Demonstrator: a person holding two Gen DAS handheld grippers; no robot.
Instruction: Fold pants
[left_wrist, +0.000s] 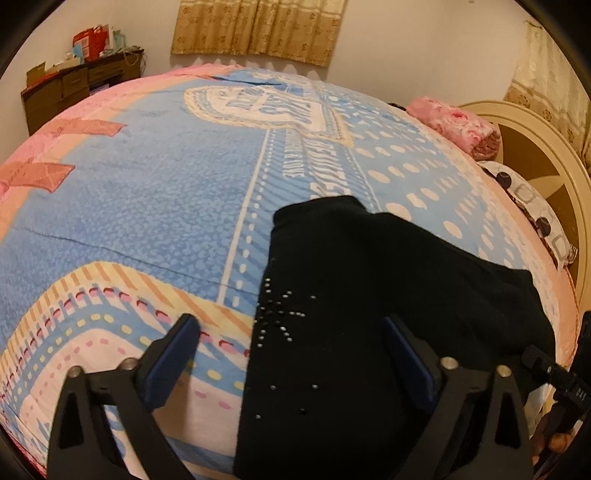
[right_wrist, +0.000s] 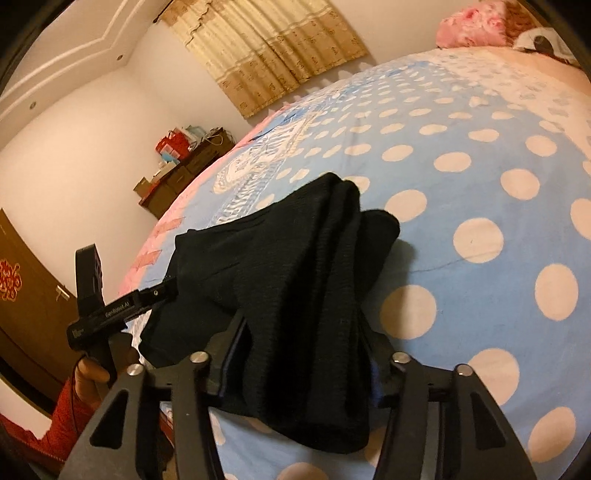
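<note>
Left gripper (left_wrist: 291, 354) hovering with jaws spread wide over black pants (left_wrist: 354, 295) lying folded on the blue patterned bedspread (left_wrist: 147, 206), right gripper (right_wrist: 303, 354) clamping a bunched fold of the pants (right_wrist: 295, 266), pink pillow (left_wrist: 454, 123) resting far right.

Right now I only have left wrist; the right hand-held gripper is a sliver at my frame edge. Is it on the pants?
Observer: Yes. In the right wrist view the pants are bunched between the fingers of the right hand-held gripper, filling the gap.
Operator: Fabric flat there?
Observer: No. A thick fold drapes over and hangs down in front of the fingers.
Operator: Far end?
Observer: Ridged in several layers, resting on the bedspread.
</note>
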